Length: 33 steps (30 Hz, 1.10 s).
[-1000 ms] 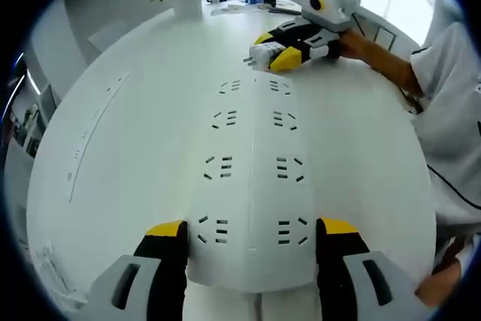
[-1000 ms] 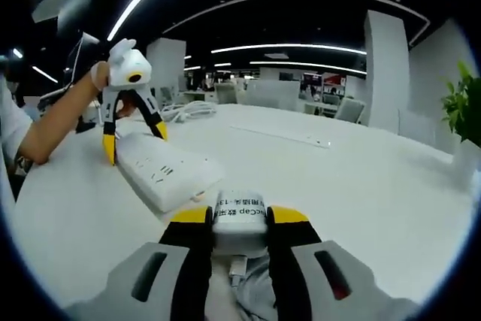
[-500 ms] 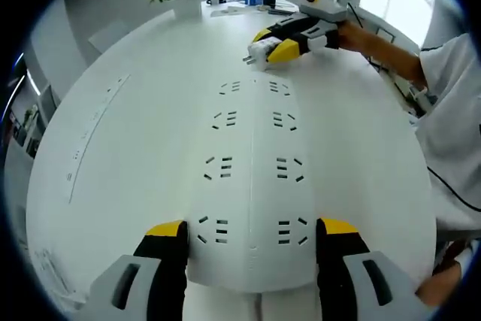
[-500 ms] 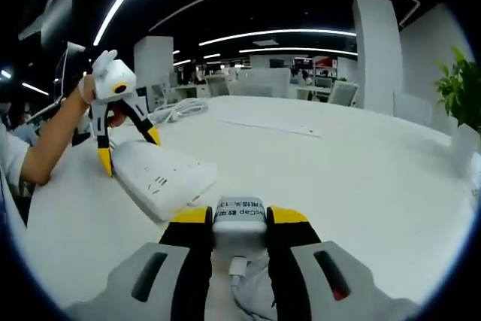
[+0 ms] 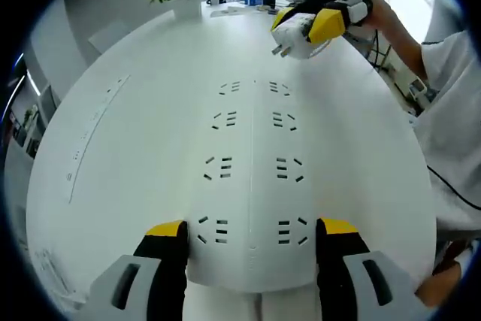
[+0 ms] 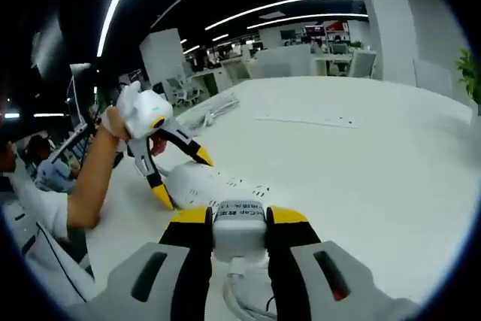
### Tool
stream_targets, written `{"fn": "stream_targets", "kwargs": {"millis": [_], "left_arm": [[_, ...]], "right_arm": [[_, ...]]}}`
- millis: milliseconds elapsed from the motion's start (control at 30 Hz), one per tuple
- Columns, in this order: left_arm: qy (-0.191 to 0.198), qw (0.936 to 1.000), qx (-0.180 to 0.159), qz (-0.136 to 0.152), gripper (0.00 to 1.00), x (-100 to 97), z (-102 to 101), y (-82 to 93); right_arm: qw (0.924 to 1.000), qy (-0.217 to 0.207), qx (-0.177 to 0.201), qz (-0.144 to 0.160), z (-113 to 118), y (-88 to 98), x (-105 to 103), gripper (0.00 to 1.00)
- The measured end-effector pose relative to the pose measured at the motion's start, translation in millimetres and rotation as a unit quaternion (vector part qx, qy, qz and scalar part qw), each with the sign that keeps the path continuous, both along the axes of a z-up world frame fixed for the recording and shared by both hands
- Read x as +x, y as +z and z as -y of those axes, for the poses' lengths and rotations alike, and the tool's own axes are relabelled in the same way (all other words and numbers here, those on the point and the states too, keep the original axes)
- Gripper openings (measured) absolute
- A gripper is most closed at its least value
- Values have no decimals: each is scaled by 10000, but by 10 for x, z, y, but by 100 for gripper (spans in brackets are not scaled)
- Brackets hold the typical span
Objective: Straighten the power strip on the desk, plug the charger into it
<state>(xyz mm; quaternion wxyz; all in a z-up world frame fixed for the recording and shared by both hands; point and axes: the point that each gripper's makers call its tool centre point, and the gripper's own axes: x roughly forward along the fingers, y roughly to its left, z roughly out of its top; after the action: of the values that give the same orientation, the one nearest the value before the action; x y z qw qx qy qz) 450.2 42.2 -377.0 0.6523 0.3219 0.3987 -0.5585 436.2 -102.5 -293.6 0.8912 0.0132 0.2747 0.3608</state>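
Though half hidden by tongs (image 6: 234, 216), charger (image 6: 239, 225).

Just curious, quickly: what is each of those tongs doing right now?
Left tongs: closed on the power strip.
Right tongs: closed on the charger.

Each gripper (image 5: 250, 242) (image 6: 229, 219) is grey with black, yellow-tipped jaws; the person's sleeve (image 5: 451, 103) is white

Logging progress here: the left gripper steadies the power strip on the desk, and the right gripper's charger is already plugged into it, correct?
Not plugged in. In the left gripper view, the right gripper holds the charger above the desk, its prongs bare, clear of the power strip. The left gripper does steady the strip.
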Motion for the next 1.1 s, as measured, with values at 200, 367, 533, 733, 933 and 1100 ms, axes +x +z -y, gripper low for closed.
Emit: {"fn": "stream_targets", "kwargs": {"millis": [200,367,533,733,933,1100], "left_arm": [[-5,10000,6,-2,70,18,-6,0],[-12,10000,6,0,70,15,-7,2],[-16,10000,3,3,70,8,-8,3],[-25,10000,-1,8,70,5,-12,4],[-68,10000,-55,12,70,1,2,1],[-11,10000,-31,14,70,9,18,-2]], "right_arm": [[9993,-118,-232,-255,-96,-197,-13,27],[9981,-293,-471,-281,-32,-203,-4,27],[9963,-340,-700,-370,-57,-229,-12,27],[9924,-505,-939,-620,-84,-284,-10,27],[9809,-876,-1331,-1119,-67,-276,51,27],[9691,-1399,-1554,-1307,-63,-280,175,27]]}}
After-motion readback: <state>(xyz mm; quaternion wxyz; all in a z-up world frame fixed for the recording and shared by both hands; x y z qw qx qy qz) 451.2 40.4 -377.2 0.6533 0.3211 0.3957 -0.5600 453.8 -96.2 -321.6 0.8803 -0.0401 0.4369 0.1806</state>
